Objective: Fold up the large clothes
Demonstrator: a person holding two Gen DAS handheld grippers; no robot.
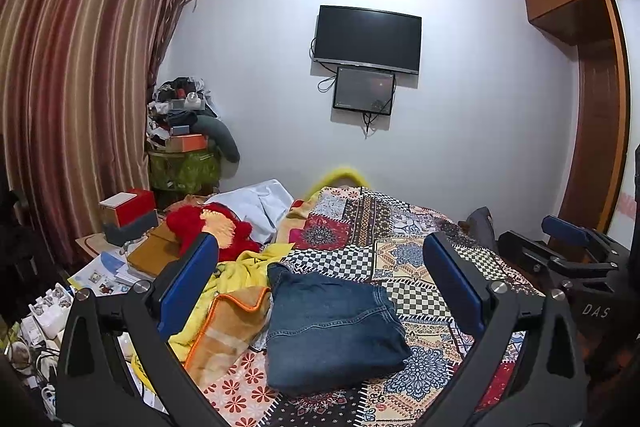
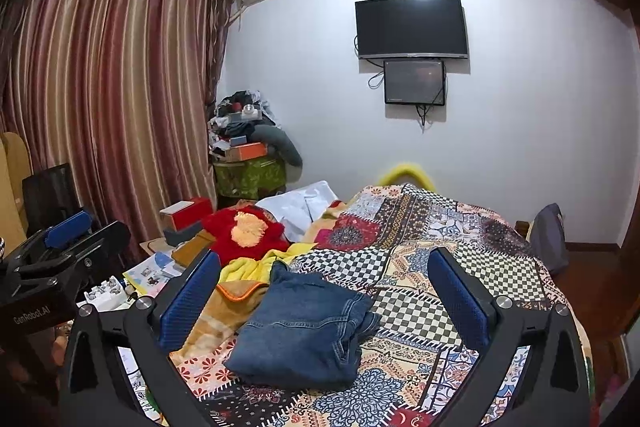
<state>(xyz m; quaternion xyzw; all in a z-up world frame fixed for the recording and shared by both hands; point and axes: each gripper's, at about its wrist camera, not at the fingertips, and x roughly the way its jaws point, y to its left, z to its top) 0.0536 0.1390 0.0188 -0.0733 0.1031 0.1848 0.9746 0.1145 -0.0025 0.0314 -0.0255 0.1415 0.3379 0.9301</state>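
Observation:
A pair of blue jeans (image 1: 332,331) lies folded into a compact stack on the patterned bedspread (image 1: 404,251); it shows in the right wrist view too (image 2: 304,331). My left gripper (image 1: 320,267) is open and empty, raised above the bed with the jeans between and below its blue pads. My right gripper (image 2: 326,275) is open and empty, also held above the jeans. The right gripper shows at the right edge of the left wrist view (image 1: 576,247); the left gripper shows at the left edge of the right wrist view (image 2: 68,239).
A yellow cloth (image 1: 248,275) and an orange-edged blanket (image 1: 228,327) lie left of the jeans. A red fuzzy garment (image 1: 212,227) and a white cloth (image 1: 260,203) lie further back. Boxes and papers (image 1: 128,251) crowd the left side. A wardrobe (image 1: 592,99) stands right.

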